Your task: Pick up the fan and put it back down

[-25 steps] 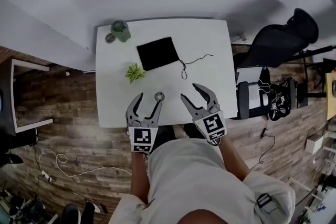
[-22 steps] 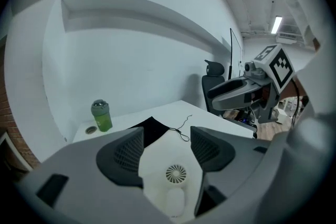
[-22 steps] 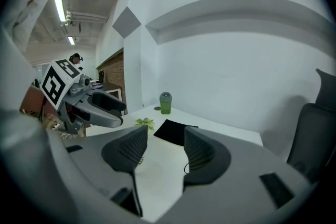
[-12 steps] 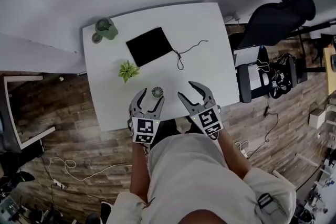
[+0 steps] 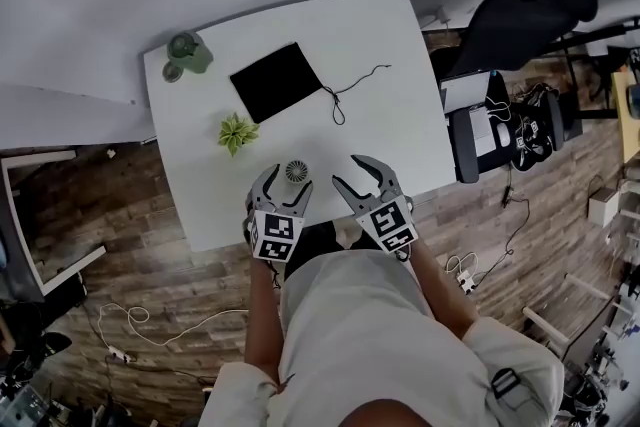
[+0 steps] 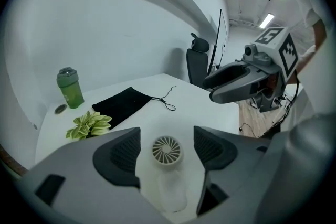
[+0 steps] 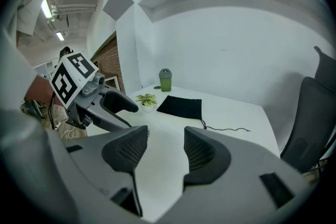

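Left gripper (image 5: 287, 183) jaws partly apart, just been opening. They sit either side of the white fan (image 6: 167, 150), pads clear of it. Fan sits on table (image 5: 400, 65) near its near edge. Right gripper (image 5: 355, 177) just right of it, jaws apart, empty. Plant (image 5: 236, 131) and black pouch (image 5: 275, 80) are farther back.

The white tabletop (image 5: 400, 65) looks smooth and matt, with a faint sheen. The small round white fan (image 6: 167, 150) seems to be plastic, its grille finely ribbed. The black drawstring pouch (image 5: 275, 81) is soft matt cloth, and the green bottle (image 5: 188, 51) reads as plastic. The right claw (image 7: 166, 131) is matt grey plastic with dark, ridged pads (image 7: 128, 149). The floor (image 5: 120, 205) is grainy brown wood planking.
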`<state>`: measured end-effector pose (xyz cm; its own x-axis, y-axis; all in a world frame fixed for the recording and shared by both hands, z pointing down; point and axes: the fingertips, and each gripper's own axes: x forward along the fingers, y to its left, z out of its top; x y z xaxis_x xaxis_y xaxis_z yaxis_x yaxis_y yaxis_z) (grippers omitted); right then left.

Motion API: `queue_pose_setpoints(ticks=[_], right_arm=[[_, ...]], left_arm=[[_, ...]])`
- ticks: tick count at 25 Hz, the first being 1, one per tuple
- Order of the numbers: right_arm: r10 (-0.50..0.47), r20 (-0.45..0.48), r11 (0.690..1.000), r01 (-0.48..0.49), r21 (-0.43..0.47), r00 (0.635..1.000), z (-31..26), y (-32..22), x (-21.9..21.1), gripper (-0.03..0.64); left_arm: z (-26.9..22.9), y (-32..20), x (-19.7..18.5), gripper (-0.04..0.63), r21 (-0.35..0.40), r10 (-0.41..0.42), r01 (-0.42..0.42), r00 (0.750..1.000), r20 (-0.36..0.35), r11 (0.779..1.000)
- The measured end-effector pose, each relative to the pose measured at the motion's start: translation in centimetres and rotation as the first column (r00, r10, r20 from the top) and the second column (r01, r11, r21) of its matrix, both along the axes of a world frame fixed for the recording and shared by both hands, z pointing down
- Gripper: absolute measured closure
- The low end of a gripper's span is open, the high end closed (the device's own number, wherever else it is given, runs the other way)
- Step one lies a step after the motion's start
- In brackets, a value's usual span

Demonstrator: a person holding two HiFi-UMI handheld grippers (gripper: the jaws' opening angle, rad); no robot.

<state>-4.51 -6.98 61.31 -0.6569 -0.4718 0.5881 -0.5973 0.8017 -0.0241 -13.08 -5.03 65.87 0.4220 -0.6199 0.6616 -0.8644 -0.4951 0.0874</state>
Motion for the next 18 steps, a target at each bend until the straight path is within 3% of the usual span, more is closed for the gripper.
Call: queue_pose_setpoints(ticks=[18], right_arm=[[0.004, -0.046, 0.997, -0.008, -0.082, 0.999, 4.3, 1.1, 0.0, 0.396]], left_arm=[[5.8, -0.2, 0.6, 0.249, -0.156, 0.050, -0.044, 0.998, 0.033, 0.987]])
